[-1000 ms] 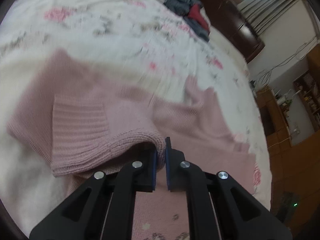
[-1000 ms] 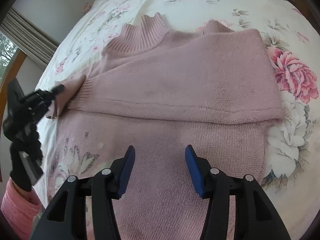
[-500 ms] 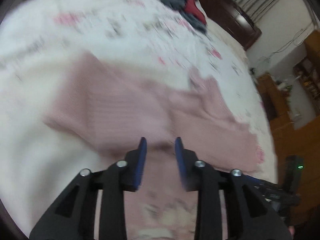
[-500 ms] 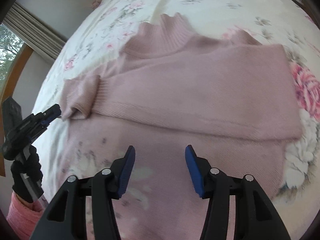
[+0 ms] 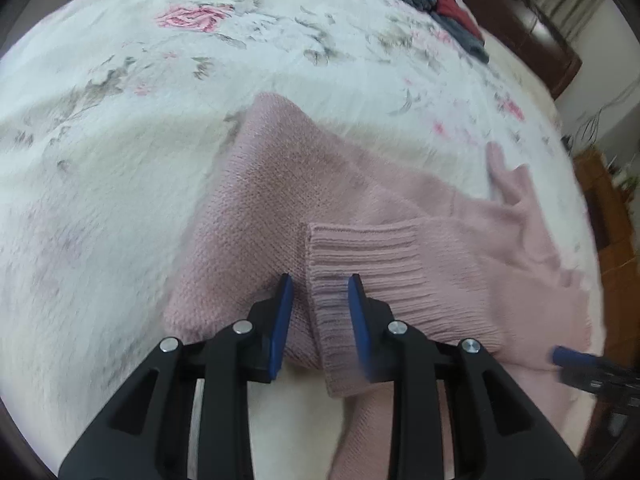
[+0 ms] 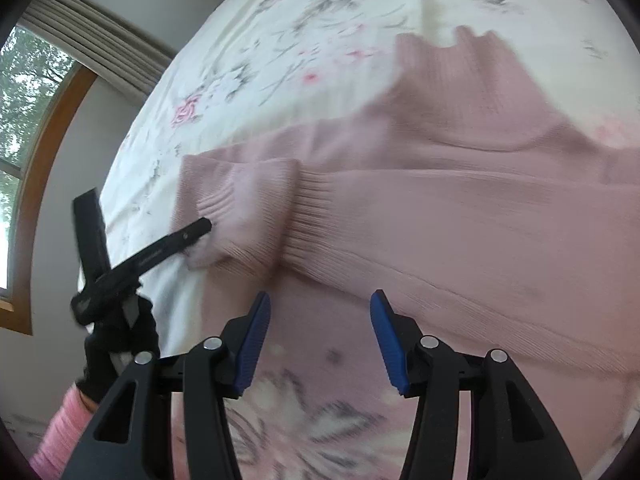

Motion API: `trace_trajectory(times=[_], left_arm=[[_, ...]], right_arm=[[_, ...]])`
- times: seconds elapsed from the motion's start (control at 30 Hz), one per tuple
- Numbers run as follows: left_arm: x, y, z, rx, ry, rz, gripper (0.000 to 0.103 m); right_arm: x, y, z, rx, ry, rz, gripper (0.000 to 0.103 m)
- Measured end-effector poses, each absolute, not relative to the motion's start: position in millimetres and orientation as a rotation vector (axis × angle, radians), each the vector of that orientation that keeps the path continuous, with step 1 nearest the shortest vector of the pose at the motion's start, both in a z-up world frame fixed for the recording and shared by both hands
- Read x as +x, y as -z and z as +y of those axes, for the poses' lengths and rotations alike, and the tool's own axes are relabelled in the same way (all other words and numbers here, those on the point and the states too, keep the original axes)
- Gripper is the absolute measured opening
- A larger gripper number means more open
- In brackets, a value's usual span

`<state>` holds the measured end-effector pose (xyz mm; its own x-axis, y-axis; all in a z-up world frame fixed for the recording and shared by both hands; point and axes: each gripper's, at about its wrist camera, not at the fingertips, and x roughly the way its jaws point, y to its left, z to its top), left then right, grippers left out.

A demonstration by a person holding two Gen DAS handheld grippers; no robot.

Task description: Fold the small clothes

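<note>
The pink knit sweater (image 6: 460, 208) is lying on the floral bedspread (image 5: 120, 160). The left gripper (image 5: 320, 300) is hovering with jaws apart at the ribbed cuff (image 5: 372, 268). The right gripper (image 6: 318, 328) is waiting wide open above the sweater's body.

We note the pink sweater (image 5: 360, 208) as matt knit, cuff (image 5: 384, 276) ribbed; bedspread (image 5: 120, 160) soft fuzzy cloth; left tongs (image 5: 320, 312) matt black plastic, blue pads.
</note>
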<state>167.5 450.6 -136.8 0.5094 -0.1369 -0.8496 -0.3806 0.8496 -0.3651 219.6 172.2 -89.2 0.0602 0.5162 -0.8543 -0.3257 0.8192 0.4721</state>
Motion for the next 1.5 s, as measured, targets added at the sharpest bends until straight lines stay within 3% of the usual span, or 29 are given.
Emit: trace_trajectory(times=[0.3,0.33,0.4,0.5,0.73,0.87,1.1,1.4,1.5], left_arm=[[135.7,93.0,464.4,-0.487,-0.193,0.95,0.028],[135.8,92.0,466.0,-0.488,-0.194,0.951,0.028],[137.1,90.3,466.7,-0.486,-0.197,0.954,0.028],[139.9,89.0,466.4,-0.484,-0.193,0.955,0.028],[159.1,90.2,433.0,-0.434,-0.143,0.964,0.028],[175.4,96.9,404.2,-0.402,-0.111,0.988,0.028],[204.6,125.9,354.8,-0.28,-0.094,1.08,0.028],[211.2,149.1,352.5,-0.259,-0.115,1.119,0.031],[211.0,144.8,353.8,-0.268,-0.114,1.128,0.03]], right_arm=[[250.0,138.6,241.2,0.354,-0.718,1.527,0.057],[250.5,145.2,247.3,0.347,-0.709,1.545,0.055],[249.5,151.5,253.0,0.335,-0.707,1.551,0.026],[246.8,139.7,245.3,0.331,-0.727,1.502,0.014],[239.2,67.1,181.8,0.298,-0.744,1.304,0.013],[237.1,55.9,139.0,0.314,-0.699,1.267,0.013],[239.2,88.6,84.9,0.298,-0.548,1.303,0.013],[239.4,143.0,67.7,0.294,-0.463,1.398,0.016],[236.6,131.0,71.0,0.238,-0.427,1.381,0.026]])
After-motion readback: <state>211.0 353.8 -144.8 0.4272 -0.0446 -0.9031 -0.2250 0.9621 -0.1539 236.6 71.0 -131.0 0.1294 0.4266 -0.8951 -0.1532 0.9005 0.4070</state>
